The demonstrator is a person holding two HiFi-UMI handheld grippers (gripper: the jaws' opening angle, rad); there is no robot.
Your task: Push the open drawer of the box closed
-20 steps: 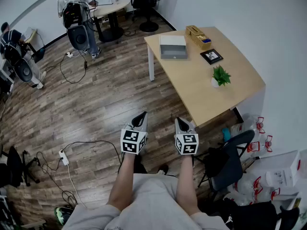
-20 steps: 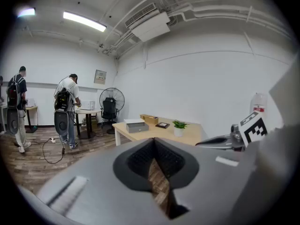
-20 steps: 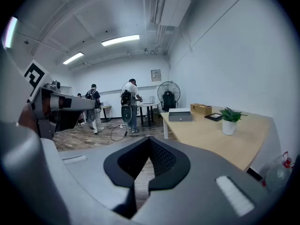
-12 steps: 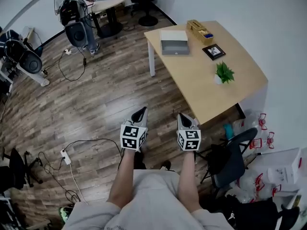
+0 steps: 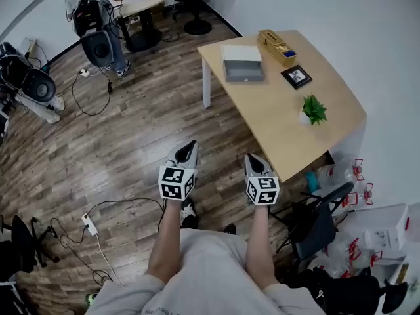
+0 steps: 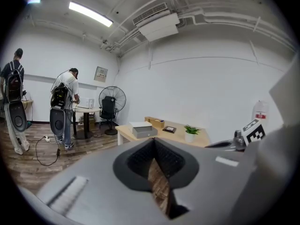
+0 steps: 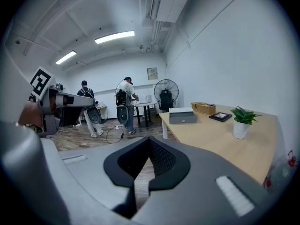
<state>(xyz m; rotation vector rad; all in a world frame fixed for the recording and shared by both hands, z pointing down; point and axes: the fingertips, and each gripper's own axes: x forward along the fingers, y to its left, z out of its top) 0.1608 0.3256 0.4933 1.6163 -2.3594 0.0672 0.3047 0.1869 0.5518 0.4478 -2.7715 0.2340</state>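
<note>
Left claw [image 5: 190,147], right claw [image 5: 250,158] (both closed), box [image 5: 243,64]

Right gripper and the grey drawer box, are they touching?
Apart. The head view shows the right gripper over the floor, well short of the grey drawer box on the table.

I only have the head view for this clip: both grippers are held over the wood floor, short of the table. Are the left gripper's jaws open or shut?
Observer: Shut. In its own view the left gripper has its jaws together, with nothing between them.
Operator: And the right one?
Observer: The right gripper is also shut and empty.
Operator: My view only looks down. What is overhead?
Observer: A lit strip light on the ceiling.
</note>
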